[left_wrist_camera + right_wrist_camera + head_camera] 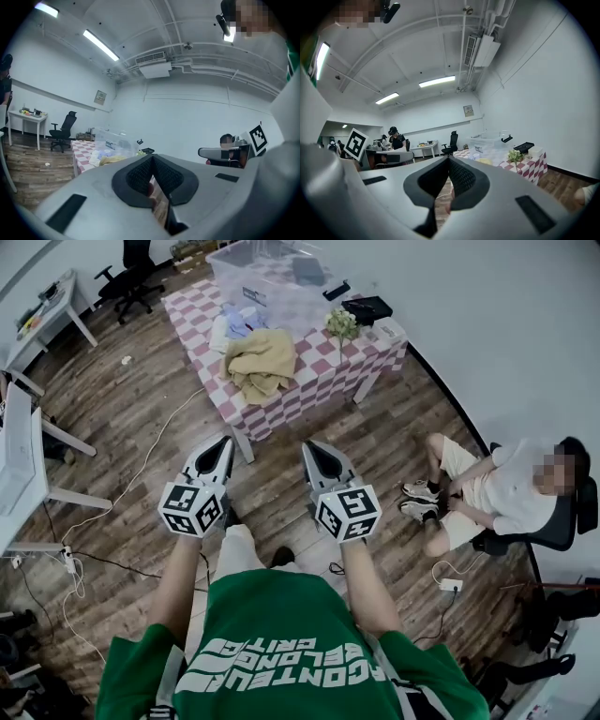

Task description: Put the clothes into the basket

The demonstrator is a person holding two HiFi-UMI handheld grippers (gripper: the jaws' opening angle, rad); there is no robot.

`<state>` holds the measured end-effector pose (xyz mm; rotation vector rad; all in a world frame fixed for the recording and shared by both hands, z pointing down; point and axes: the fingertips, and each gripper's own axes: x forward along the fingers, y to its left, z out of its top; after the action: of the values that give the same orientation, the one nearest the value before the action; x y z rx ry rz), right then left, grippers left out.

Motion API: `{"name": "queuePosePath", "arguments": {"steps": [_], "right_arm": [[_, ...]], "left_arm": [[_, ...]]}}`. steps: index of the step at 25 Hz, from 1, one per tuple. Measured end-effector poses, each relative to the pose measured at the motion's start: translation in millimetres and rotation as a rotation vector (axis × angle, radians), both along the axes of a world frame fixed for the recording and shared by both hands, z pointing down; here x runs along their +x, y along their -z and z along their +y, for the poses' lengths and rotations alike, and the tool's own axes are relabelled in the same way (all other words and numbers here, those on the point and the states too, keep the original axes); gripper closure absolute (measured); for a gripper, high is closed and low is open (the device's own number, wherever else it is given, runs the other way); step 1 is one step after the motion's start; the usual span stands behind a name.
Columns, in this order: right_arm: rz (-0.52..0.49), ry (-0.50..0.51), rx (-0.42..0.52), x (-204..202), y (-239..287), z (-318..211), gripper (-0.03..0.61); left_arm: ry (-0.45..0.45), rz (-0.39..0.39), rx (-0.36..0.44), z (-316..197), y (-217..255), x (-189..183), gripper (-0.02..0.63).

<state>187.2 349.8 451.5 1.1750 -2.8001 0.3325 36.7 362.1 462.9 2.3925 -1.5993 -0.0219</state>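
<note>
- L gripper (pixel 152 158): jaws are pressed together, nothing is held btwn them.
- R gripper (pixel 448 160): jaws are shut tight too, nothing is held.
- Both grippers are held out side by side, nearly level, above the wood floor (pixel 112 409), well short of the table (pixel 323 381).
- The table is covered w/ a pink-and-white check cloth.
- Yellow clothes (pixel 261 362) are bunched up on the table's near side, well apart from both grippers.
- A clear basket (pixel 267 282) is set at the table's far end, just behind the clothes.
- A small flower bunch (pixel 342 324) and a black thing (pixel 367 307) are placed on the table's right part.
- A person (pixel 497 491) is seated by the wall at the right.
- An office chair (pixel 131 282) and a white desk (pixel 56 306) are seen far off at the left.
</note>
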Motion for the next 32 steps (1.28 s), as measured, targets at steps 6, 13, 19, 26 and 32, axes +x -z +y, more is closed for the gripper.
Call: {"name": "queuePosePath", "arguments": {"steps": [6,13,19,26,32], "right_arm": [[0.013,-0.021,-0.012,-14.1,-7.5,-30.0,0.571],[0.040,-0.073,-0.001,-38.4,-8.7,-102.2,0.571],[0.072,-0.119,-0.018,-66.5,-13.1,-171.1,0.571],[0.092,-0.169,-0.058,-95.8,-25.8,-235.5,0.571],[0.101,-0.212,-0.086,-119.1,-40.9,-273.7,0.571]], "left_arm": [[-0.019,0.014,-0.009,-34.6,-10.9,-18.0,0.620],[-0.087,0.037,0.005,-120.7,-18.3,-39.3,0.620],[-0.136,0.054,-0.018,-194.3,-28.2,-66.8,0.620],[-0.190,0.049,-0.057,-263.6,-41.8,-100.2,0.620],[-0.236,0.042,-0.093,-301.8,-58.8,-128.4,0.620]]}}
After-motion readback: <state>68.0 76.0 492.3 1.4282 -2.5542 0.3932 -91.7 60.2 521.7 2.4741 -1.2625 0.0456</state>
